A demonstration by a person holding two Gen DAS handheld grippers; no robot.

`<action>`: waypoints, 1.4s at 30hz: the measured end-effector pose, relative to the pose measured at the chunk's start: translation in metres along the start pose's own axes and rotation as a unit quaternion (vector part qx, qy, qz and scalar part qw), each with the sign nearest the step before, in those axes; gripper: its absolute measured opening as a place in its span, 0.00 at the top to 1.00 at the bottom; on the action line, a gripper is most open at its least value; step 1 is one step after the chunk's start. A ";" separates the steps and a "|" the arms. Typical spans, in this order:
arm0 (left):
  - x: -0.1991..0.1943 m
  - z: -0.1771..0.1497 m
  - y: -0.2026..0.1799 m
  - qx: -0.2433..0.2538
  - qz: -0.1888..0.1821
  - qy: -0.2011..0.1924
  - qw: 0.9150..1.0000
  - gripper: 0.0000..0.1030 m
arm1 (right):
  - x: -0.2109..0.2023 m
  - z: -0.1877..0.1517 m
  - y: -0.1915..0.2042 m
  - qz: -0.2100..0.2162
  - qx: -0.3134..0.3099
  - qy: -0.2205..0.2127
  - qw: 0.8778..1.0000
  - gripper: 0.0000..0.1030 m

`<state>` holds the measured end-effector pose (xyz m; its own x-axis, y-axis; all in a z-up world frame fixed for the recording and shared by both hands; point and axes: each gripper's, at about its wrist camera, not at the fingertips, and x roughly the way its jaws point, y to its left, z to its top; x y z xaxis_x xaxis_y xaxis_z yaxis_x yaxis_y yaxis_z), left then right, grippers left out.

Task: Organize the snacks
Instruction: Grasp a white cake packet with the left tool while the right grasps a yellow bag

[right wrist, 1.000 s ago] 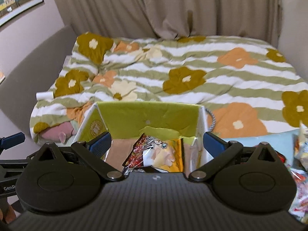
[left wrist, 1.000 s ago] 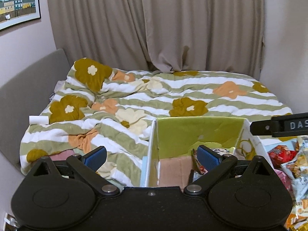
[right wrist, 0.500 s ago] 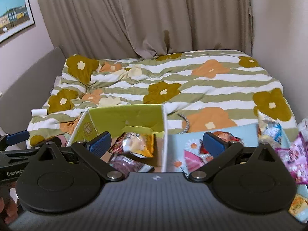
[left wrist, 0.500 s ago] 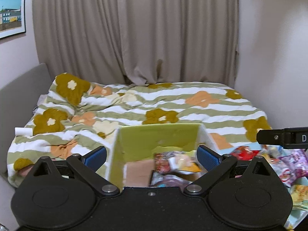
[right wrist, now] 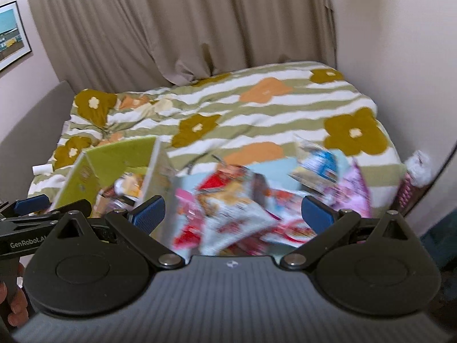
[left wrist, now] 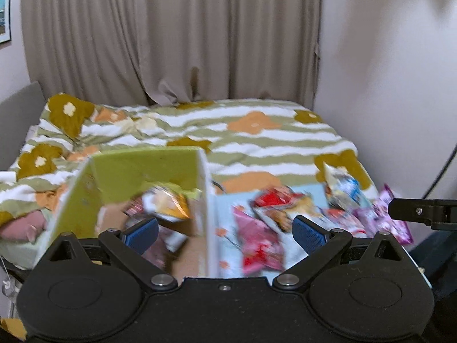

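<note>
Both grippers hover spread wide and empty above a bed strewn with snacks.

The left gripper (left wrist: 225,233) straddles the green box's (left wrist: 142,168) right wall; the right gripper (right wrist: 232,214) hangs over the blurred snack packets (right wrist: 228,214) beside it on the floral duvet (right wrist: 257,108), near the curtain (right wrist: 185,23).

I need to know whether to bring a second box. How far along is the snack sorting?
Early. A few packets already lie in the green box. Nothing is in hand: the left gripper and right gripper are both open and empty. Most remains: a loose pile of snack packets lies beside the box on a light blue sheet.
</note>
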<state>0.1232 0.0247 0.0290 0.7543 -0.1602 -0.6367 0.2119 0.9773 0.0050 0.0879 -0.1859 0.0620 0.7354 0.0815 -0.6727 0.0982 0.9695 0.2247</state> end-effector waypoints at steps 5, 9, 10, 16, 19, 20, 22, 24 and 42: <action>0.018 -0.020 -0.041 -0.001 -0.015 0.029 0.999 0.01 | -0.004 -0.019 -0.053 0.001 0.018 0.027 0.999 0.00; 0.043 -0.038 -0.063 0.006 -0.029 0.058 0.998 0.01 | 0.000 -0.035 -0.087 0.002 0.042 0.050 0.998 0.00; 0.050 -0.042 -0.068 0.008 -0.034 0.063 0.997 0.01 | 0.002 -0.040 -0.096 0.002 0.050 0.055 0.997 0.00; 0.094 -0.064 -0.081 0.020 -0.072 0.107 0.991 0.01 | 0.014 -0.065 -0.128 -0.011 0.085 0.082 0.993 0.00; 0.111 -0.070 -0.085 0.028 -0.087 0.122 0.988 0.01 | 0.022 -0.078 -0.137 -0.017 0.100 0.097 0.990 0.00; 0.117 -0.072 -0.086 0.032 -0.091 0.128 0.987 0.01 | 0.025 -0.082 -0.139 -0.018 0.105 0.102 0.989 0.00; 0.128 -0.076 -0.086 0.033 -0.099 0.139 0.985 0.01 | 0.032 -0.090 -0.143 -0.022 0.114 0.114 0.987 0.00; 0.138 -0.078 -0.087 0.031 -0.103 0.152 0.982 0.01 | 0.040 -0.096 -0.146 -0.024 0.126 0.125 0.984 0.00; 0.181 -0.094 -0.097 0.051 -0.140 0.194 0.970 0.06 | 0.088 -0.111 -0.160 -0.037 0.192 0.155 0.968 0.00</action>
<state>0.1809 -0.0864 -0.1595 0.3721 -0.3339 -0.8661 0.4496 0.8811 -0.1465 0.0622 -0.3086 -0.1115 0.4860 0.1382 -0.8630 0.4284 0.8230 0.3730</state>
